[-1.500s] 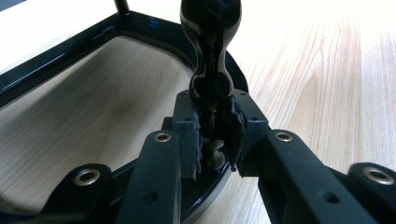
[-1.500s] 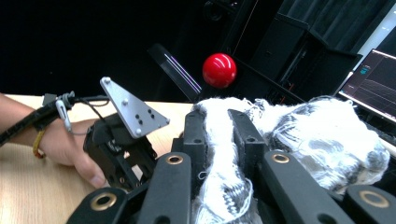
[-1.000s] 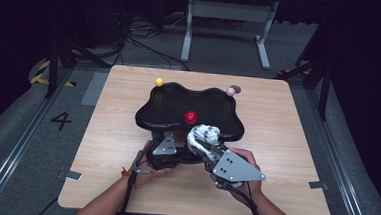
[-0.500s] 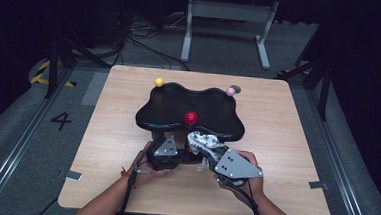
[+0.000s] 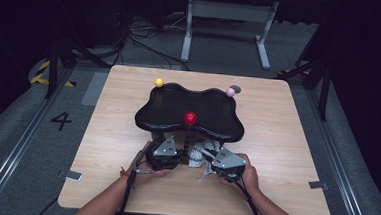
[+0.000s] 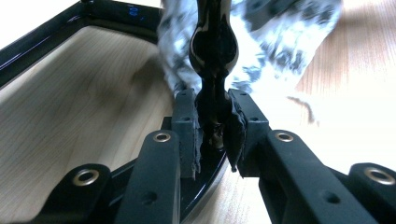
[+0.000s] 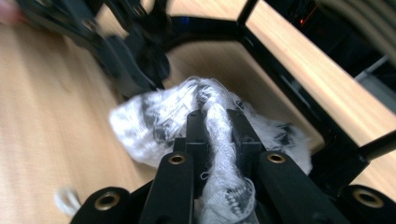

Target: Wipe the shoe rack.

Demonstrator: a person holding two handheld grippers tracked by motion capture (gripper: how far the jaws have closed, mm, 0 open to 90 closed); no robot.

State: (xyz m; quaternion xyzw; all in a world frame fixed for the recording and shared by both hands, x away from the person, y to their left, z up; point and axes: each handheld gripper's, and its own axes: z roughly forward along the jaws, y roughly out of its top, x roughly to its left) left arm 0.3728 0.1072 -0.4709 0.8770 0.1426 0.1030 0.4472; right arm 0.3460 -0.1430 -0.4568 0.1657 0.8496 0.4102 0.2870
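White cloth with grey-black pattern [image 7: 205,116], crumpled, lying bunched on the surface at the near edge beside the black stand's leg, one fold pinched upward, black glossy stand leg [image 6: 212,51], upright, slim and bulbous, clamped near its base

Your right gripper [image 5: 209,161] has dropped from up beside the red knob [image 5: 191,118] down to the table [image 5: 286,143], and it has carried the white patterned cloth [image 5: 198,155] with it. The cloth, which was lifted against the black stand's top [image 5: 168,106], now lies low on the wood just beside your left gripper [image 5: 173,154], under the stand's near edge.
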